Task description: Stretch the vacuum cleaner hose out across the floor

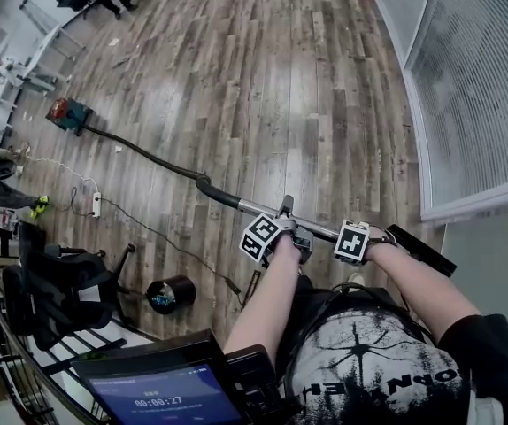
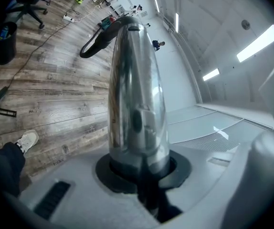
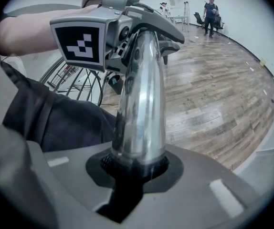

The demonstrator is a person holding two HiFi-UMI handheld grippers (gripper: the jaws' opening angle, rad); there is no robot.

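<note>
The vacuum cleaner (image 1: 66, 113) is red and green and stands far off at the left on the wood floor. Its black hose (image 1: 143, 153) runs across the floor to a black handle (image 1: 214, 191), which joins a chrome tube (image 1: 258, 208). My left gripper (image 1: 288, 228) is shut round that tube. My right gripper (image 1: 360, 237) grips it closer to the black floor nozzle (image 1: 422, 251). In the left gripper view the chrome tube (image 2: 134, 94) rises from the closed left gripper (image 2: 142, 168) toward the hose (image 2: 96, 42). In the right gripper view the tube (image 3: 139, 104) passes from the right gripper (image 3: 136, 163) to the left gripper's marker cube (image 3: 79, 42).
An office chair (image 1: 59, 290), a black bin (image 1: 170, 293) and a power strip (image 1: 96, 204) with a trailing cable sit at the left. A glass partition (image 1: 475, 104) runs along the right. A screen (image 1: 170, 392) is at the bottom. A person (image 3: 209, 11) stands far off.
</note>
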